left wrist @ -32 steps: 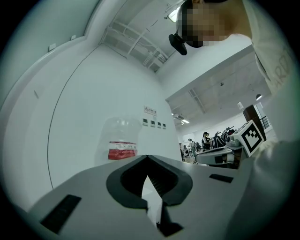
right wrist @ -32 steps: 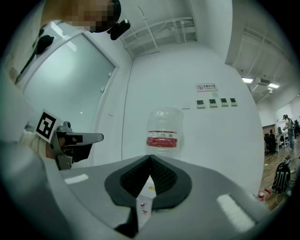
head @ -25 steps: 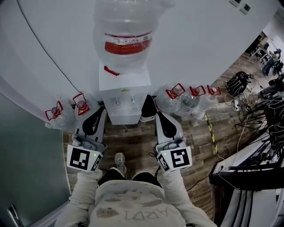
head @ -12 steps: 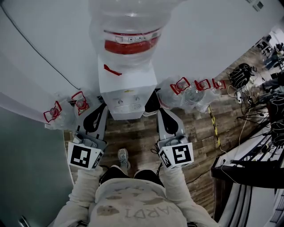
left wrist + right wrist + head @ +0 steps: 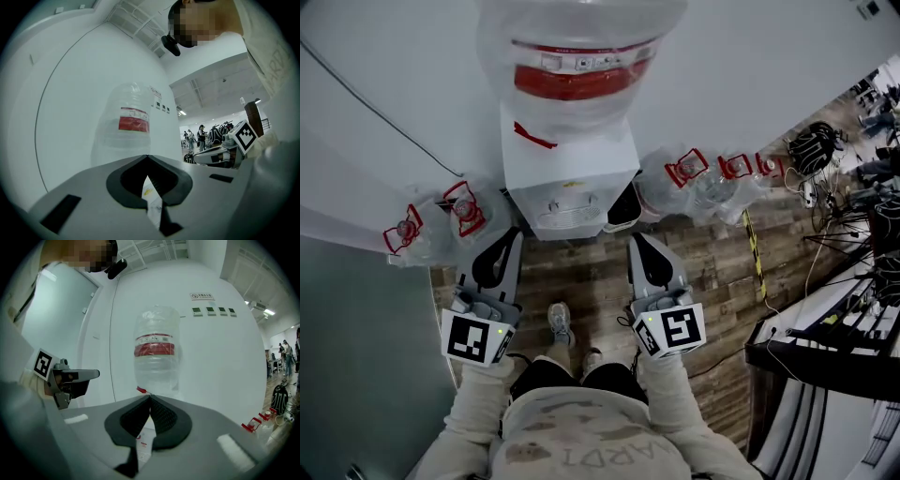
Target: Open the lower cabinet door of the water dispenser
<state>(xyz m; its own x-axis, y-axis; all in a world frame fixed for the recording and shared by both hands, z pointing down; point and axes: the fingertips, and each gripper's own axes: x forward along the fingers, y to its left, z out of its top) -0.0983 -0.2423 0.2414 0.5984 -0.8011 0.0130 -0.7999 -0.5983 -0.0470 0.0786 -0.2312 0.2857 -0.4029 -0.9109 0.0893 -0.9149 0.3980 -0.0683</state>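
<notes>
While the left gripper (image 5: 512, 236) and right gripper (image 5: 637, 240) hang just short of the water dispenser (image 5: 572, 178), both with jaws pressed together and empty, nothing seems done. Its lower cabinet door sits out of sight below the taps, so reaching down, gripping and pulling all remain.

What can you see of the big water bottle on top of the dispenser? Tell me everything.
The water bottle is a large, clear plastic jug standing upright on the white dispenser, close against the white wall. A red-and-white label band wraps round it, and a loose red strip lies at its base. Nothing else touches it. Its fill level cannot be told.
</notes>
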